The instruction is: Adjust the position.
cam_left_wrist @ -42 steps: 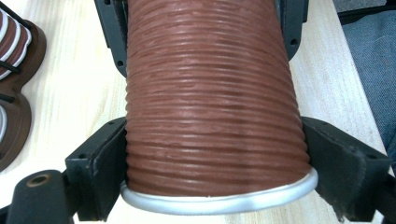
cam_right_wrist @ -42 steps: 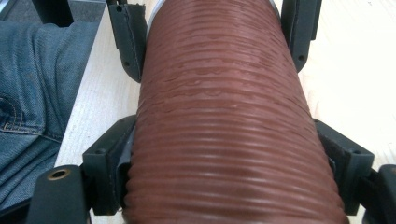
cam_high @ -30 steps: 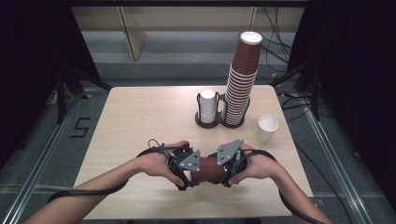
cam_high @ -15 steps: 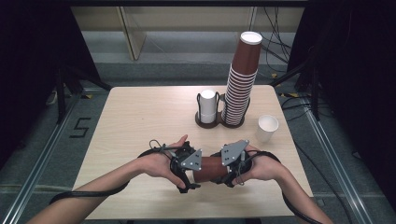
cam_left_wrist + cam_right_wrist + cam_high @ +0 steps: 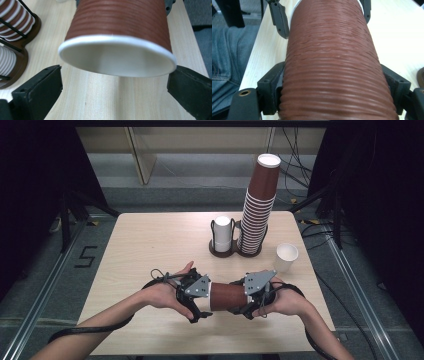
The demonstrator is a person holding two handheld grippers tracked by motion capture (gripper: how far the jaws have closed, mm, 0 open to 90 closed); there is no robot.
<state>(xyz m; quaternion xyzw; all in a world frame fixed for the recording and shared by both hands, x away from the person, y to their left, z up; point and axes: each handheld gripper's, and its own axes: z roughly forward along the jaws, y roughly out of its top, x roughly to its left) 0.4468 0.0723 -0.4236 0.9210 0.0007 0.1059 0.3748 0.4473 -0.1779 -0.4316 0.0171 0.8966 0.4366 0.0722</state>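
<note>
A brown ribbed paper cup point(image 5: 227, 296) lies level just above the table's near edge, between my two grippers. My right gripper point(image 5: 241, 301) is shut on its narrow end, and in the right gripper view both black pads press the cup's point(image 5: 332, 62) ribbed wall. My left gripper point(image 5: 206, 299) is open; its jaws have just been opening. In the left gripper view the cup's white rim point(image 5: 117, 40) faces the camera between the two pads, with a gap on each side. The left gripper's jaws stand at the cup's far end in the right gripper view.
A tall stack of brown cups point(image 5: 257, 210) and a short stack of white cups point(image 5: 222, 234) stand in a dark double holder at the table's point(image 5: 150, 240) far middle. A single white cup point(image 5: 286, 256) stands to their right. The person's denim-clad leg point(image 5: 227, 62) lies below the table edge.
More of the brown cup shows between the two grippers than a second ago. Both hands have hardly shifted.
</note>
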